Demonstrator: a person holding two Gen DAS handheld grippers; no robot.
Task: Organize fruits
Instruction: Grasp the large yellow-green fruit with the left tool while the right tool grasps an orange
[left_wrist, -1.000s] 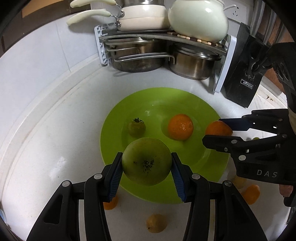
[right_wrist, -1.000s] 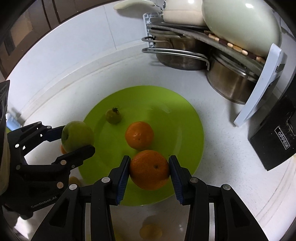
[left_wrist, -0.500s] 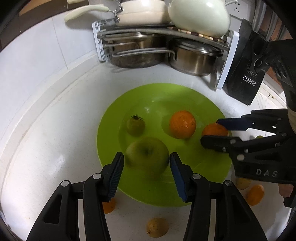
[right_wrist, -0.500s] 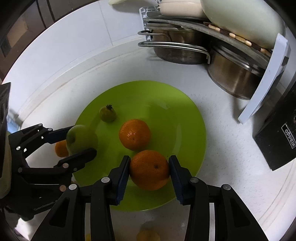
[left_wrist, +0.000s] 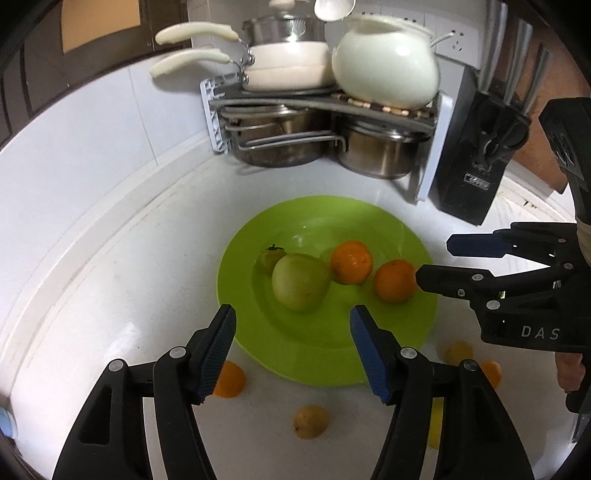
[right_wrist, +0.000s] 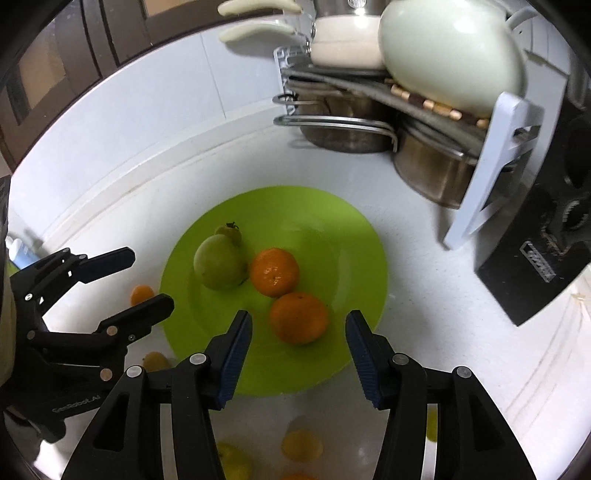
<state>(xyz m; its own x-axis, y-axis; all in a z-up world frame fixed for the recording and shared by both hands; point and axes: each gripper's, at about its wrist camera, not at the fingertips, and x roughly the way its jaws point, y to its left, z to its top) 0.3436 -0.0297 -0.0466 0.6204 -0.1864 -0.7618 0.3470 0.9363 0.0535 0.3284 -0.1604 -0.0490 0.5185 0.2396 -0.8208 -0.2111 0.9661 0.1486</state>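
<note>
A green plate (left_wrist: 325, 206) (right_wrist: 295, 199) on the white counter holds a green apple (left_wrist: 299, 282) (right_wrist: 219, 264), a small green stemmed fruit (left_wrist: 271, 258) (right_wrist: 229, 232) and two oranges (left_wrist: 351, 262) (right_wrist: 275, 271), (left_wrist: 395, 280) (right_wrist: 299, 317). My left gripper (left_wrist: 291, 314) (right_wrist: 149, 278) hangs above the plate's near rim, its jaws opening and holding nothing; the apple lies free beyond its tips. My right gripper (right_wrist: 299, 321) (left_wrist: 436, 260) is also opening. The nearer orange rests on the plate just ahead of its pads, untouched.
Several small oranges and yellowish fruits lie loose on the counter near the plate's front edge (left_wrist: 231, 380) (left_wrist: 310, 421) (right_wrist: 142, 293). A rack with steel pots (left_wrist: 284, 147) and a white pot (left_wrist: 384, 70) stands behind, with a black knife block (left_wrist: 476, 158) to the right.
The left gripper let go of the apple, which now lies on the plate beside the small green fruit. The right gripper released its orange onto the plate. Both have spread wider and drawn back upward.
</note>
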